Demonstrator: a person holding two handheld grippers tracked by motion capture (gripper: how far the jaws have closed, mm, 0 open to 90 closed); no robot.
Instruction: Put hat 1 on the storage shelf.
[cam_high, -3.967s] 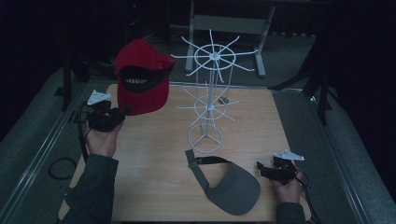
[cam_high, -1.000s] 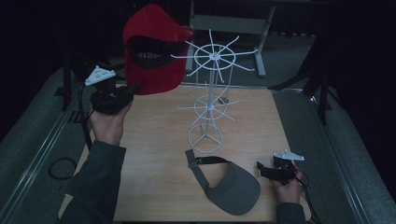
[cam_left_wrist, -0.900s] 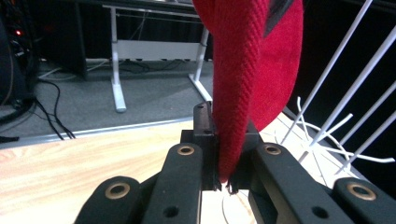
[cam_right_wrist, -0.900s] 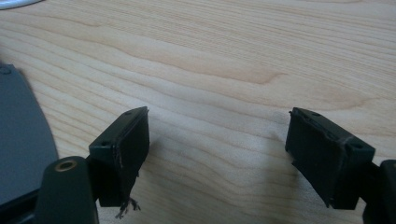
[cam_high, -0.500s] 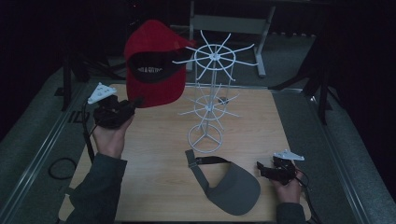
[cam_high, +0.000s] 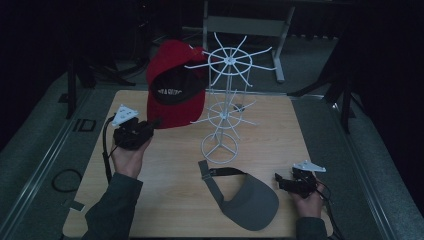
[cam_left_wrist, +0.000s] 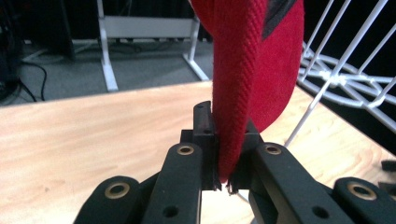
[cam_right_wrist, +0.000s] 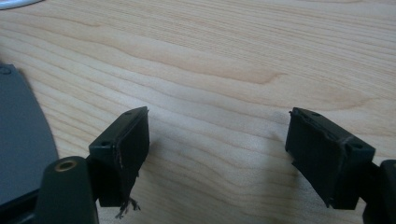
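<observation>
In the high view a red cap (cam_high: 175, 87) with a dark inner band hangs in the air left of a white wire rack (cam_high: 225, 100). Its top edge lies against the rack's upper spokes; whether it rests on one I cannot tell. My left gripper (cam_high: 156, 122) is shut on the cap's lower edge. In the left gripper view the jaws (cam_left_wrist: 224, 156) pinch the red fabric (cam_left_wrist: 252, 60), with the rack (cam_left_wrist: 341, 79) to the right. My right gripper (cam_high: 278, 181) lies open on the table beside a grey visor (cam_high: 245, 197). In its own view the gripper (cam_right_wrist: 217, 149) has bare wood between its jaws, and the visor (cam_right_wrist: 18, 140) sits at the left.
The wooden table (cam_high: 280, 130) carries the rack on its round wire base (cam_high: 219, 149) near the middle. A metal frame stand (cam_high: 245, 25) stands on the floor behind the table. Dark tripod legs (cam_high: 345, 95) flank the table's back corners.
My left gripper and the red cap have come down and a little to the right, closer to the rack's upper ring. The right gripper has stayed put.
</observation>
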